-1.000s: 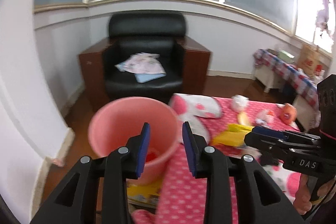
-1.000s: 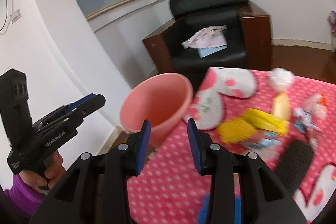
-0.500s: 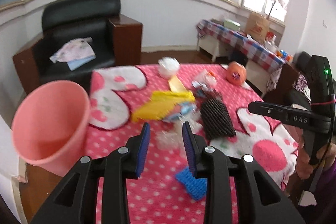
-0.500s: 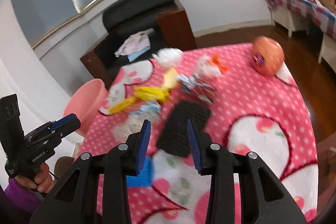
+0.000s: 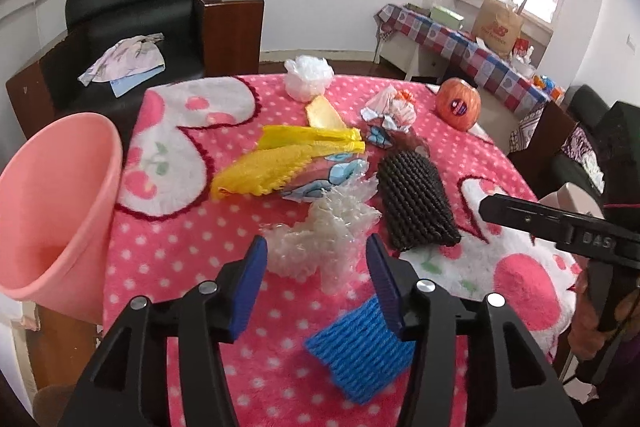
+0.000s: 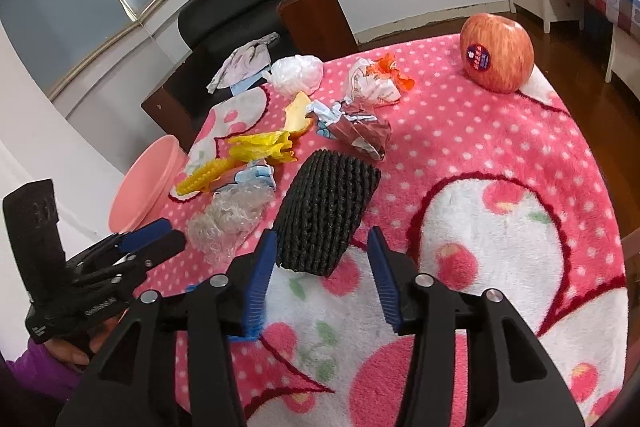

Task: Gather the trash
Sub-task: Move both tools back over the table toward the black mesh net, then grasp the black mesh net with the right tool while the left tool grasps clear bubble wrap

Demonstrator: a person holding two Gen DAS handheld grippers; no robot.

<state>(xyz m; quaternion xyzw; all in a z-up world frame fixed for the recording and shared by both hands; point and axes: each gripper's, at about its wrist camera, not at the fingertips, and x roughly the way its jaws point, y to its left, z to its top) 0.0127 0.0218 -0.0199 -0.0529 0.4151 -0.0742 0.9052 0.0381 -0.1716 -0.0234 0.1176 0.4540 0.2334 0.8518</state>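
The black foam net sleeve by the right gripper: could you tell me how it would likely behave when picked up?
The black foam net sleeve looks like open mesh foam, so probably very light and squashy under the jaws. It lies flat on the fleecy cloth, so it should not roll. Its ribbed surface likely grips well rather than slipping.

Both wrist cameras look steeply down, near the pink tablecloth (image 5: 180, 251) — sharing its litter, seemingly.

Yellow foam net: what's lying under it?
A blue-printed wrapper pokes out from under the yellow foam net; how far it extends beneath is hidden.
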